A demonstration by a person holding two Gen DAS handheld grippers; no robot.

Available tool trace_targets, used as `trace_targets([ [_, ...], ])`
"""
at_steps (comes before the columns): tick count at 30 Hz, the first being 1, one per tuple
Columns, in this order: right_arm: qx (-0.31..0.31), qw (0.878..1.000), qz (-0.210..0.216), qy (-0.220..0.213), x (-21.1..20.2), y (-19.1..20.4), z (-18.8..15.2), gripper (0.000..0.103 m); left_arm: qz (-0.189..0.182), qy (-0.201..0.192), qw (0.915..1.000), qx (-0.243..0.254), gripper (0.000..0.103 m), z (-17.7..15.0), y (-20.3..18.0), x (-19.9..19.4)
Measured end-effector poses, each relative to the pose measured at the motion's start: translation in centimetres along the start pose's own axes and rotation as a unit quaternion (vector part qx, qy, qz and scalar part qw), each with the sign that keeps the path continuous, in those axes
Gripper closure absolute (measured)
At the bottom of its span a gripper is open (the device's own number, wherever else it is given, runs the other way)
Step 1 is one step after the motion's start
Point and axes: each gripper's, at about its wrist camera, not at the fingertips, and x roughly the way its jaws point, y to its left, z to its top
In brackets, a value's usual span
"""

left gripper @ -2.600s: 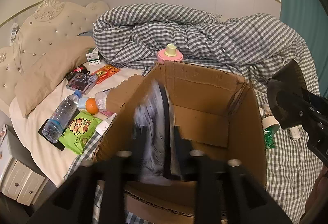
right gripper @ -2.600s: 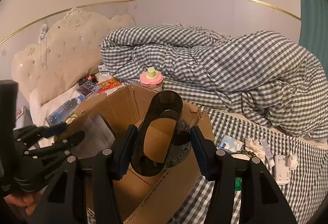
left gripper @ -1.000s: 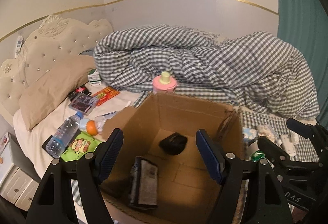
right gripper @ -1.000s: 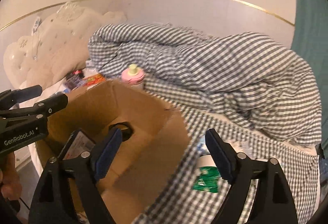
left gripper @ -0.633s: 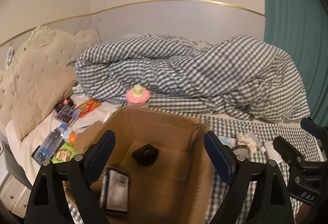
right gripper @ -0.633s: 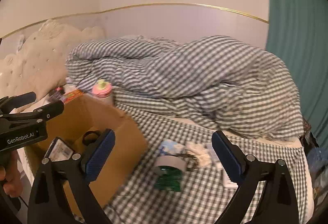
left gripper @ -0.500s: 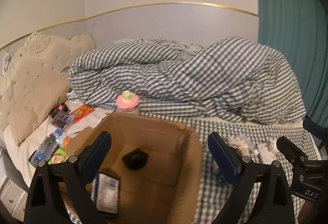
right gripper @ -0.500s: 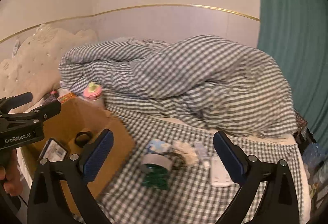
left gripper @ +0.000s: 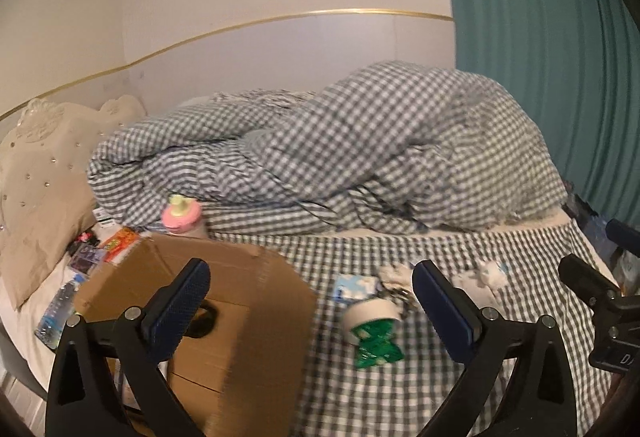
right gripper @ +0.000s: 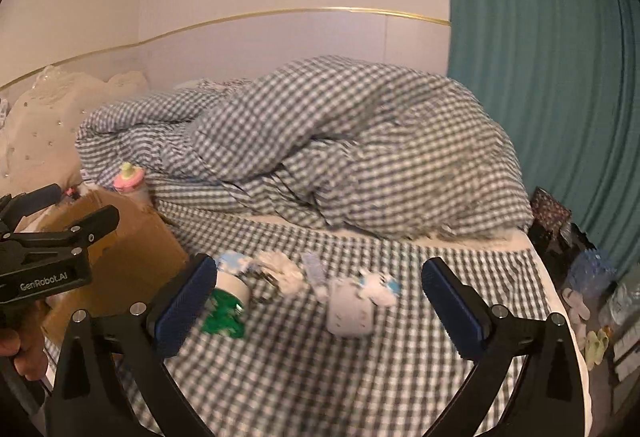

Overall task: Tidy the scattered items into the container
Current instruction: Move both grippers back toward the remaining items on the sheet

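Both grippers hold nothing, and the fingers of each are spread wide and opening a little more, ready to grab the next thing. The left gripper (left gripper: 310, 303) points between the cardboard box (left gripper: 224, 321) and a small pile on the checked bed sheet (left gripper: 420, 397). A green packet (left gripper: 376, 343) under a white roll (left gripper: 372, 311) lies in the gap between its 2 fingers, not touched. The right gripper (right gripper: 320, 303) aims at the white plug block (right gripper: 349, 309), which sits between its fingers but farther ahead. The box stays close, probably so drops are short.
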Motion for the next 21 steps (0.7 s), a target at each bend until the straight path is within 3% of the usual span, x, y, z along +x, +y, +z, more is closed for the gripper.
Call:
trace_targets([
  [10,0.013,1.000,-0.022,0.002,-0.5,-4.3,-3.9,0.000,-0.030,0.027,0.9992,-0.002,0.000,-3.8,-4.0,2.9],
  [21,0.015,0.999,-0.025,0.031,4.3,-6.1,-6.5,0.000,-0.050,0.056,0.9971,-0.012,0.000,-7.0,-4.9,7.8],
])
